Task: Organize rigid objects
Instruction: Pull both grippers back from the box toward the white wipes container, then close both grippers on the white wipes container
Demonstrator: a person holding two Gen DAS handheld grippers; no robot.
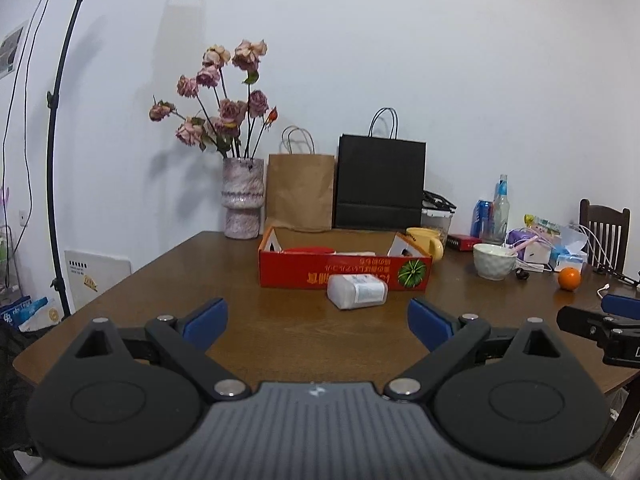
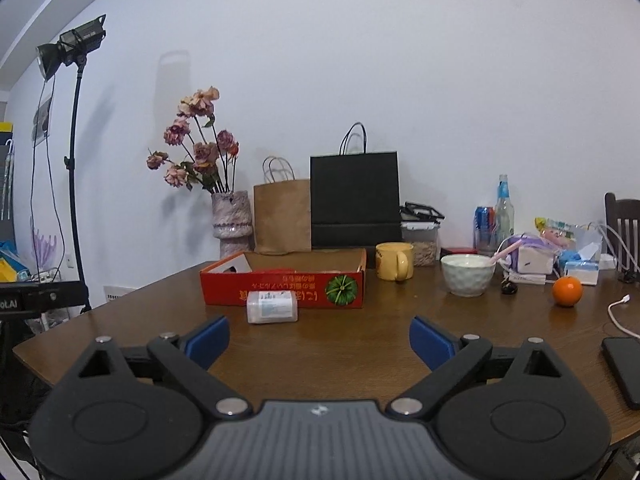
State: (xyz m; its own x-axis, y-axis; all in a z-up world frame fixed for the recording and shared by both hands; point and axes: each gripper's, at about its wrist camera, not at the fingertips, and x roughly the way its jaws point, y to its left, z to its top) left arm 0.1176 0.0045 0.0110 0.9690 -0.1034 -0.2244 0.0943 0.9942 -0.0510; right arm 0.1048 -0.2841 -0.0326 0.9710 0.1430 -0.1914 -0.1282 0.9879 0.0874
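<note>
Left gripper (image 1: 318,322): blue-padded jaws spread wide, nothing between them, hovering over the near part of the brown wooden table (image 1: 248,344). Right gripper (image 2: 319,340): jaws likewise spread wide, holding nothing.

White plastic bottle with a printed label (image 1: 357,291) lies on its side on the table, touching or just beside the front wall of the shallow red cardboard tray with a pumpkin print (image 1: 304,276). Apart from both grippers.

Right of the tray: 1 yellow ceramic mug (image 2: 394,261), 1 pale dimpled bowl (image 2: 468,275), 1 orange fruit (image 2: 567,291). Behind the tray: speckled vase of dried pink roses (image 1: 243,204), 1 brown paper bag (image 1: 300,192), 1 black paper bag (image 1: 381,182).
</note>
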